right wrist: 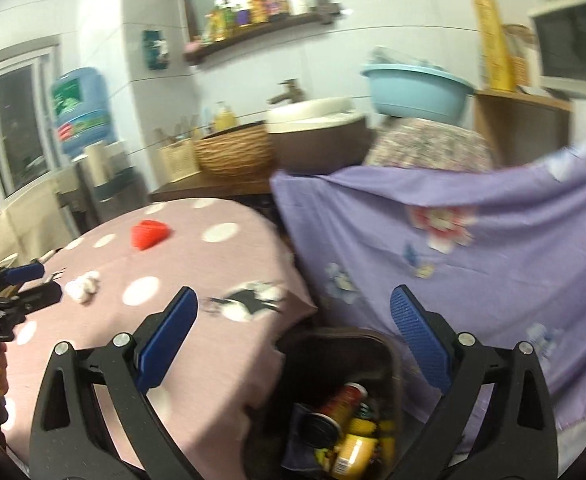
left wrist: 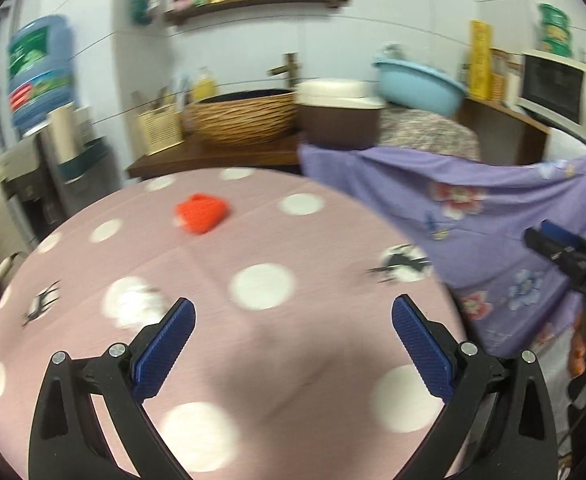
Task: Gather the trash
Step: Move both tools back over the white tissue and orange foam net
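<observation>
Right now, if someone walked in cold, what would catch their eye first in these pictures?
Probably the bright red crumpled item lying alone toward the far side of the pink polka-dot tablecloth, with a white crumpled wad nearer the left edge. Next, the dark bin on the floor between that table and the purple flowered cloth, already holding cans. Both hand-held grippers, left and right, are open and empty.
</observation>
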Available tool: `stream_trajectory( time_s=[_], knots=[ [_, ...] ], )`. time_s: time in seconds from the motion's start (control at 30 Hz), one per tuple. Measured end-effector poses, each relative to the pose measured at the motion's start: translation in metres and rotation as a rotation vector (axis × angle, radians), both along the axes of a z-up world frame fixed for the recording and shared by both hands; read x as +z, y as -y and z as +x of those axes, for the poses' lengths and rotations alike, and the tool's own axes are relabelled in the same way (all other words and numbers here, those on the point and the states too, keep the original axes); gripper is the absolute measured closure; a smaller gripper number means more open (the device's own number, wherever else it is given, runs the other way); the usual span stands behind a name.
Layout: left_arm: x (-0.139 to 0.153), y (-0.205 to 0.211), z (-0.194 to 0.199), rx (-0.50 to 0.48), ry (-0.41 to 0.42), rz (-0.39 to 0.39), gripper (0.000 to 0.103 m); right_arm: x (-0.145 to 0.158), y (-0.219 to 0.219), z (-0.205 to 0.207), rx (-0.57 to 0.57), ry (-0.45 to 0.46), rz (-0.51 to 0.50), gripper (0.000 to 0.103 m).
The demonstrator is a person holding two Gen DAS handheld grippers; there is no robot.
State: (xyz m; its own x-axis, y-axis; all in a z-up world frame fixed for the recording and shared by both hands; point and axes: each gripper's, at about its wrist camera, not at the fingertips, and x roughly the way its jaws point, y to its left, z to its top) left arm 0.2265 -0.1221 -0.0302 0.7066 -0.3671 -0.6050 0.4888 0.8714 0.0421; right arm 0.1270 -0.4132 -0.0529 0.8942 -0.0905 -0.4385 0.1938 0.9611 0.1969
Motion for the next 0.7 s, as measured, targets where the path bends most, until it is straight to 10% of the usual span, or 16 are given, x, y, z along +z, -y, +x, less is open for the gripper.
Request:
stream_trajectory(
  time_s=[0.7],
  knots=[
    [-0.053, -0.112, 0.108, 0.279, -0.199, 0.106, 0.005, 0.035, -0.125, 0.163, 0.387, -0.078, 0.031, 0.006]
  ],
)
